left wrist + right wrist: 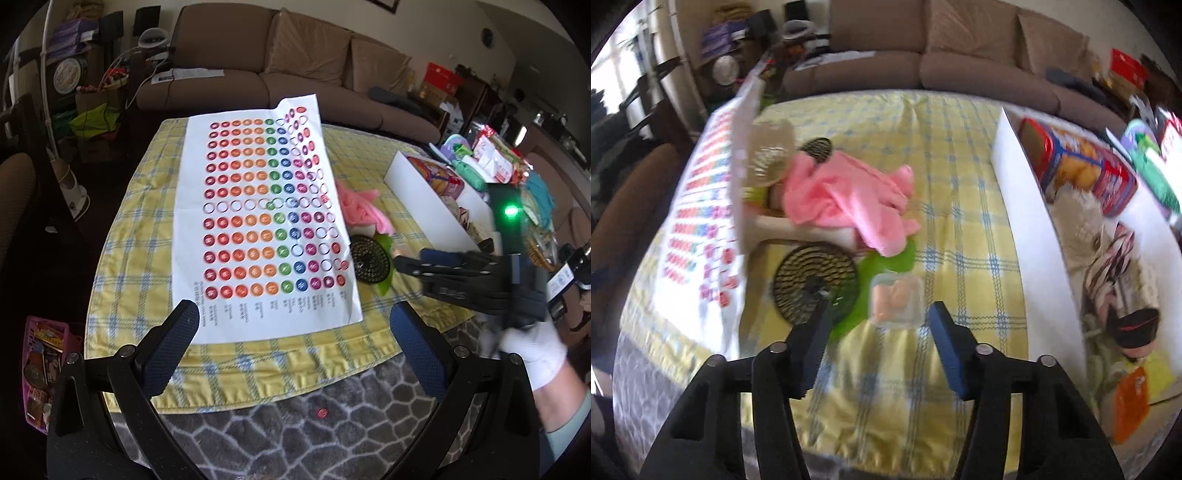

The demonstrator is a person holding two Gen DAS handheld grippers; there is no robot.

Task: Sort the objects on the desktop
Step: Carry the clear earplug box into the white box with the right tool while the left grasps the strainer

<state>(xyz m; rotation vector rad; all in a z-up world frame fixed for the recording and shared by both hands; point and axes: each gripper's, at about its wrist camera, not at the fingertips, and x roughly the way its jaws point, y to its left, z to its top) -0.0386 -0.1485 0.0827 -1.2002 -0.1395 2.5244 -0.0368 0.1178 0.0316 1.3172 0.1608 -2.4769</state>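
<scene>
A white sheet of coloured round stickers [266,221] lies on the yellow checked tablecloth [140,258]. My left gripper [295,314] hangs open and wide over the sheet's near edge, holding nothing. To the sheet's right lie a pink cloth [849,195], a black mesh disc [814,280] on a green piece [886,264], and a small clear box [897,299] with pinkish contents. My right gripper [879,314] is open, its tips just short of the clear box, with nothing between them. In the left wrist view the right gripper [410,260] reaches in beside the mesh disc [371,262].
A long white box [1034,221] at the right holds a red tin [1082,166], cloths and packets. More packets pile beyond the box [495,162]. A brown sofa [295,66] stands behind the table. A pink basket [44,369] sits on the patterned rug [314,424]. A white-gloved hand [532,350] holds the right gripper.
</scene>
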